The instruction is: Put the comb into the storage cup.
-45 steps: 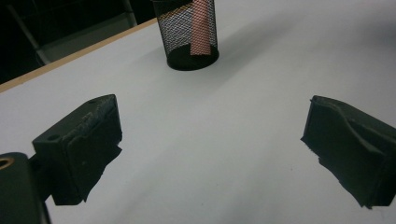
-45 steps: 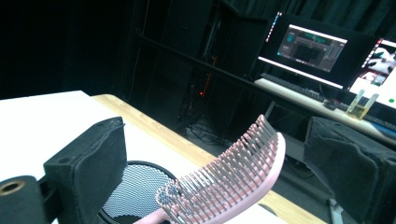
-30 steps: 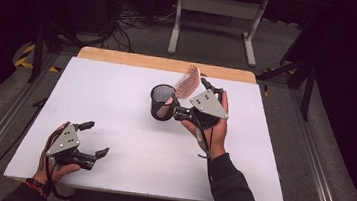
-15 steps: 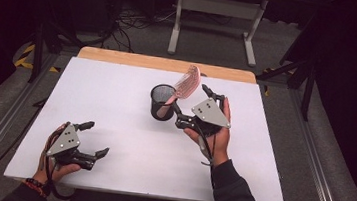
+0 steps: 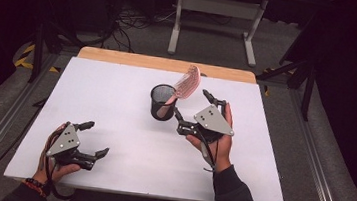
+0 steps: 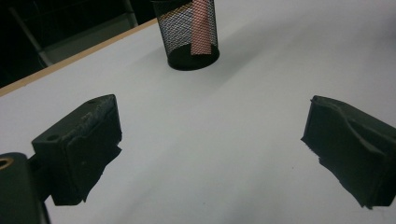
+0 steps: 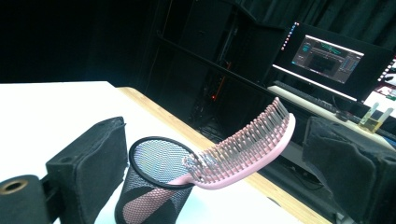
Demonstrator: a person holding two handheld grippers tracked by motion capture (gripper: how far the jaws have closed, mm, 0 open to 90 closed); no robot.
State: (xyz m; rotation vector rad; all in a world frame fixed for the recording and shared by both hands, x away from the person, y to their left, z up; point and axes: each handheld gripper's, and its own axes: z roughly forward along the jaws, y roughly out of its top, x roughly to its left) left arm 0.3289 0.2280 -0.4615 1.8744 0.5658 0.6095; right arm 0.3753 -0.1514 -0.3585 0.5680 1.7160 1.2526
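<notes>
A black mesh cup [image 5: 162, 104] stands upright on the white table, a little past its middle. A pink hairbrush [image 5: 187, 83] stands handle-down in the cup, and its bristled head leans out over the rim to the right. My right gripper [image 5: 192, 110] is open just right of the cup, near the brush head but apart from it. In the right gripper view the brush [image 7: 243, 154] and cup [image 7: 149, 191] lie ahead between the wide jaws of the right gripper [image 7: 217, 144]. My left gripper [image 5: 94, 138] rests open near the front left, holding nothing; the left gripper view shows the cup [image 6: 187, 35] far ahead.
The white table top [image 5: 118, 79] has a wooden strip [image 5: 165, 64] along its far edge. Beyond it stand a grey metal frame [image 5: 215, 14] and floor cables. A lit monitor [image 7: 327, 56] sits off to the side in the right gripper view.
My right gripper has drawn back from the brush head towards the person and slightly lower. The brush stays leaning in the cup. The left gripper has not moved.
</notes>
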